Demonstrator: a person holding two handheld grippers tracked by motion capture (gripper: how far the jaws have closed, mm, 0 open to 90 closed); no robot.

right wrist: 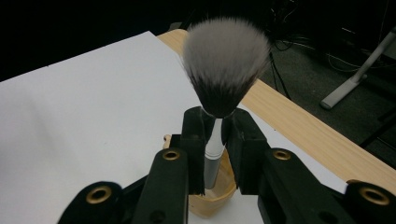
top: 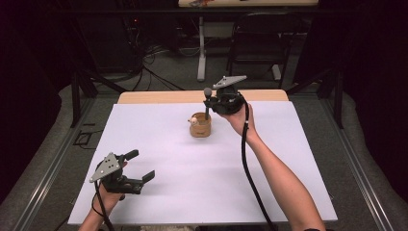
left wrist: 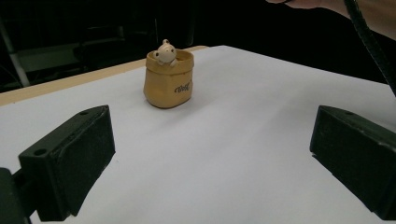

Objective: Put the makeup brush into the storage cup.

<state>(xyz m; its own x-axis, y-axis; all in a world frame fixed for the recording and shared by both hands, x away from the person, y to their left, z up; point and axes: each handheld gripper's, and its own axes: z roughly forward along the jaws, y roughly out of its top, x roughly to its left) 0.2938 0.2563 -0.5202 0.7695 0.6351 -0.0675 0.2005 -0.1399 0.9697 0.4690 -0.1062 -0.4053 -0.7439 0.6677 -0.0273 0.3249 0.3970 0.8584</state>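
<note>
Brush vertical, bristles up, over pot.
Right gripper [right wrist: 215, 144] clamped on makeup brush [right wrist: 223, 74] handle, handle end inside tan pot [top: 200, 126] directly below its jaws. Left gripper [top: 137, 166] wide, holding nothing.

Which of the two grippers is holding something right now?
The right gripper, above the tan pot: its jaws clamp the brush handle, bristles up. The left gripper is open near the table's front.

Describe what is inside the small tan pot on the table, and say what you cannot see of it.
Inside the tan pot a small pale figurine peeks over the rim. The right gripper holds a makeup brush upright, its handle reaching down into the pot. The pot's bottom and the handle's lower end are hidden.
</note>
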